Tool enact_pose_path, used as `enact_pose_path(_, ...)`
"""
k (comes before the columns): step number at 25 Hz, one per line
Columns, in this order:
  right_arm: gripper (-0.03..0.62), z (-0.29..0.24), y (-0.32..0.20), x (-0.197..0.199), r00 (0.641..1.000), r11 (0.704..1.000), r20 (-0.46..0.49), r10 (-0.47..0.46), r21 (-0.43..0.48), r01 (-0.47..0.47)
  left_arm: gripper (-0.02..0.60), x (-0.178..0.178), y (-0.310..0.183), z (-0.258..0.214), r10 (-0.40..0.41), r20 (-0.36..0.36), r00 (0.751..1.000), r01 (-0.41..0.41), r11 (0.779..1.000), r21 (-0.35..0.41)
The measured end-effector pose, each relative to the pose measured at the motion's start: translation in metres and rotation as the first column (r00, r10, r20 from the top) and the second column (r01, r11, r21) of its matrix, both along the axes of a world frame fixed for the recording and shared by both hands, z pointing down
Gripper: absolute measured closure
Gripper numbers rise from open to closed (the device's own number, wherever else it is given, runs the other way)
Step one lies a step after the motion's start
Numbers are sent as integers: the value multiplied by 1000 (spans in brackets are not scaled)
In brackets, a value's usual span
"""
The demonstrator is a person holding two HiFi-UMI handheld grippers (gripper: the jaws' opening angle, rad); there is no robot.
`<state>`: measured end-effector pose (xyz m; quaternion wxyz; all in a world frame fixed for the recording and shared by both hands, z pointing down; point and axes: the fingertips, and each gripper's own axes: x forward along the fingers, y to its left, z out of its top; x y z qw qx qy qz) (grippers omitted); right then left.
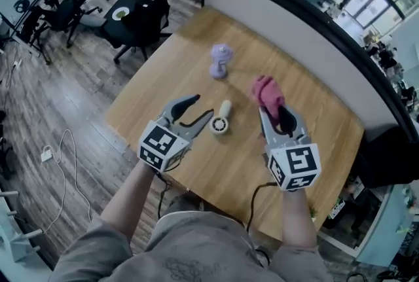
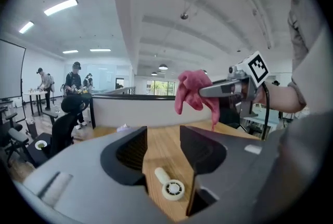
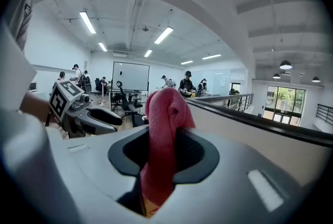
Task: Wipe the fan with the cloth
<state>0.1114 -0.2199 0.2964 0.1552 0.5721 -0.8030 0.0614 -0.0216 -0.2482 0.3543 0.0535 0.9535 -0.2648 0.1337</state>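
The head view alone showed the whole layout: the fan [image 1: 220, 125] lay about the middle of the wooden surface [image 1: 163, 88], well in from every edge, and a small purple object [image 1: 220, 60] stood beyond it toward the far edge. The left gripper [image 1: 196, 112] hung above the surface just beside the fan, and the right gripper [image 1: 275, 116] hung on the fan's other side. The left gripper view showed its jaws partly apart with nothing gripped, and the fan was visible through the gap, down on the surface. Only the right gripper view showed the grip plainly: its jaws were closed on the cloth [image 3: 164, 129], a pink-red bunch that stood up past the jaws and hung down between them. The fan was small and white, with a short handle and a round grilled head
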Motion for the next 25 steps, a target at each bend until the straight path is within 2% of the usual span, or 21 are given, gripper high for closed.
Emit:
enact_pose_path(2,480,-25,10,-2,1000,999,14,-4,48,3,401,-1,5,-32,-1,-18,1000,2,998,58)
enact_pose_path(4,480,-47,21,-4,1000,996,22,-10,92,8,466,-1,12,-60,-1,-33,999,5,993,116)
enact_pose_path(7,480,-74,38,-4,999,989,32,-8,150,3,488,-3,25,-94,-6,-61,998,17,982,186)
enact_pose_path(12,480,-97,71,0,994,978,106,31,203,-52,537,-18,45,-130,-59,-115,992,80,979,187)
enact_pose_path(17,480,-97,96,-4,987,971,147,59,222,-91,578,-33,55,-143,-92,-112,989,114,972,208)
enact_pose_path(20,482,-86,106,-12,984,974,167,61,204,-95,580,-40,60,-147,-113,-121,986,139,965,224)
enact_pose_path(23,482,-72,116,-25,977,983,208,51,162,-86,580,-46,70,-139,-119,-84,989,136,960,245)
enact_pose_path(25,482,-65,121,-29,974,987,222,49,138,-81,580,-49,77,-128,-128,-56,990,137,965,222)
